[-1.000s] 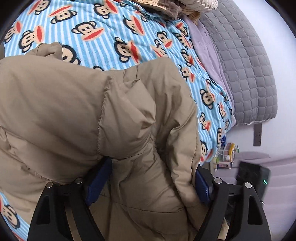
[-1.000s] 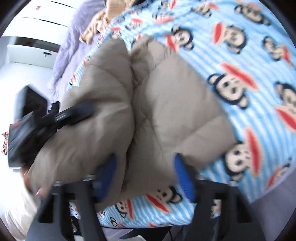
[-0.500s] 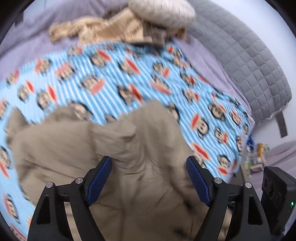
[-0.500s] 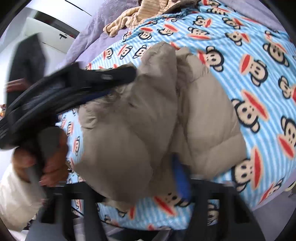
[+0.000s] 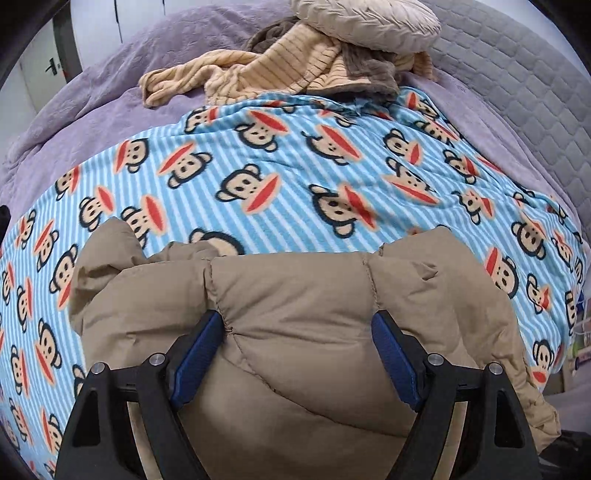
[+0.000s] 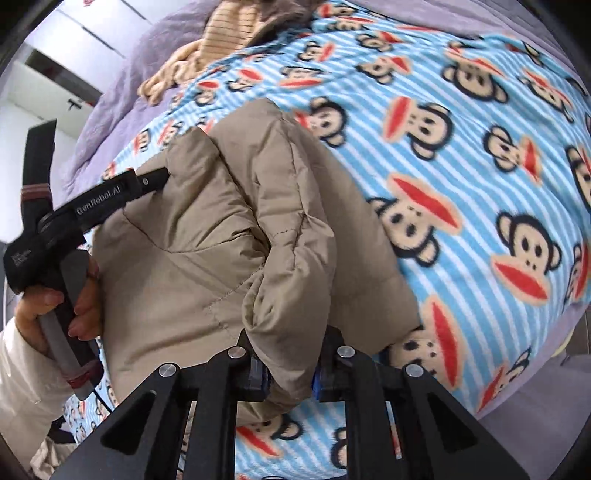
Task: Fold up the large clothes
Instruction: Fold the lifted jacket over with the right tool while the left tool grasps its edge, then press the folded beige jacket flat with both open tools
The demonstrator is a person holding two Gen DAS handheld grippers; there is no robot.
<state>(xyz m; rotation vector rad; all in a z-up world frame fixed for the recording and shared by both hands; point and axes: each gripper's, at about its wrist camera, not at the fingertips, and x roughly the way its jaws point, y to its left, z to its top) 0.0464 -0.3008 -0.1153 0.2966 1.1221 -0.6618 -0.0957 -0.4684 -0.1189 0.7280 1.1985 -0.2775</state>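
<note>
A tan puffer jacket (image 5: 295, 314) lies bunched and folded on the blue striped monkey blanket (image 5: 295, 184) at the near edge of the bed. My left gripper (image 5: 297, 332) is open wide, its blue pads (image 5: 199, 350) straddling the jacket's thick near fold. In the right wrist view the jacket (image 6: 207, 236) is doubled over, and my right gripper (image 6: 290, 373) is shut on a puffy fold at its near edge. The left gripper (image 6: 155, 179) also shows there, its tip resting on the jacket's far left side, held by a hand (image 6: 55, 306).
A heap of beige striped clothes (image 5: 280, 70) and a tan cushion (image 5: 369, 22) lies at the far end of the bed. A purple sheet (image 5: 92, 103) covers the left side, a grey quilted cover (image 5: 517, 92) the right. White doors (image 6: 74, 55) stand beyond.
My right gripper went from open around the jacket to shut on a fold. The left gripper pulled back from the jacket, so more of the bed shows.
</note>
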